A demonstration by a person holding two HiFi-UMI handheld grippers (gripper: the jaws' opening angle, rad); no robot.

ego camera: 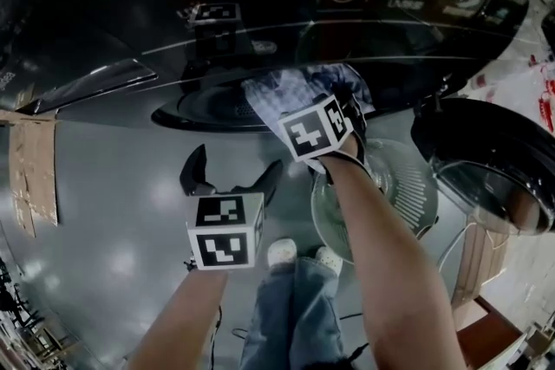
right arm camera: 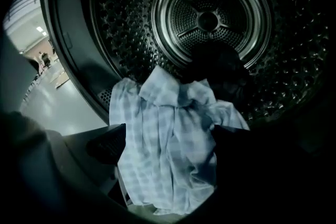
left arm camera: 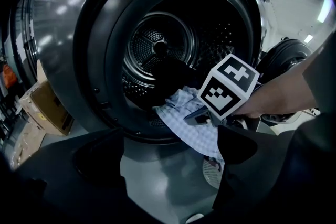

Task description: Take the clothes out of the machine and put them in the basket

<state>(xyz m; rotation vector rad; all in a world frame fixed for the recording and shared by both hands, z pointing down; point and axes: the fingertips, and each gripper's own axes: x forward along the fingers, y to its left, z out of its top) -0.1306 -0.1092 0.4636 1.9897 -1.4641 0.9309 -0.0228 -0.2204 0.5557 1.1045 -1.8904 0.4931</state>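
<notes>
Checked shirt between spread jaws of right tool, at drum mouth

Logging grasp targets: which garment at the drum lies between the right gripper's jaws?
The pale blue checked shirt, draped out over the lip of the drum and hanging between those jaws. The dark garment lies deeper inside, behind it.

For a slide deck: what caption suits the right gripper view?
Jaws apart, the right claw straddles a blue checked shirt spilling from the machine's perforated drum.
</notes>
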